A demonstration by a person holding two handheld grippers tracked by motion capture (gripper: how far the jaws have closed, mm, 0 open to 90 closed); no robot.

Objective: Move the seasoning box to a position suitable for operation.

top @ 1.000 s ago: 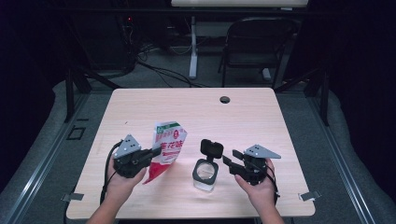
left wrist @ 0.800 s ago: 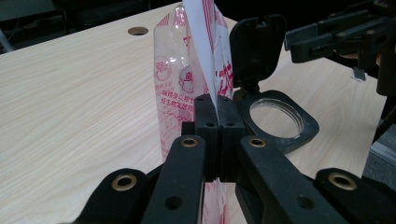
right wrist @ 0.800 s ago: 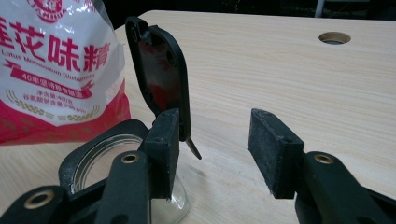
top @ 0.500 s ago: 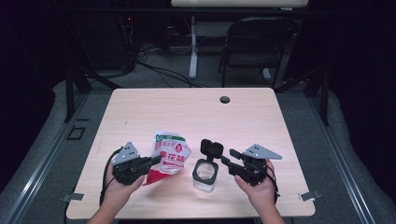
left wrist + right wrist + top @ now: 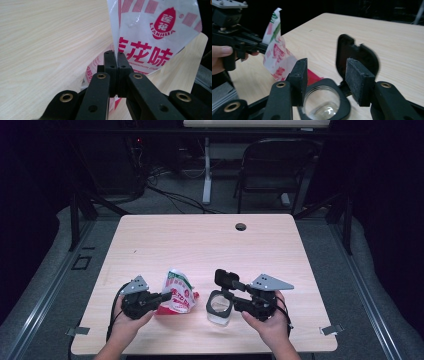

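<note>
While the left gripper [image 5: 162, 297] pinches the bag's [image 5: 176, 291] edge with jaws fully closed, the bag rests on the table [image 5: 200, 245] near its front edge. Just right, the right gripper [image 5: 231, 296] has its jaws wide, just opening further, straddling the open-lidded jar [image 5: 220, 305] without pressing it.

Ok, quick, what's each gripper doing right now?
Left gripper: shut on the bag, pinching its edge.
Right gripper: open, jaws either side of the jar rim, pads not pressing on it.
</note>
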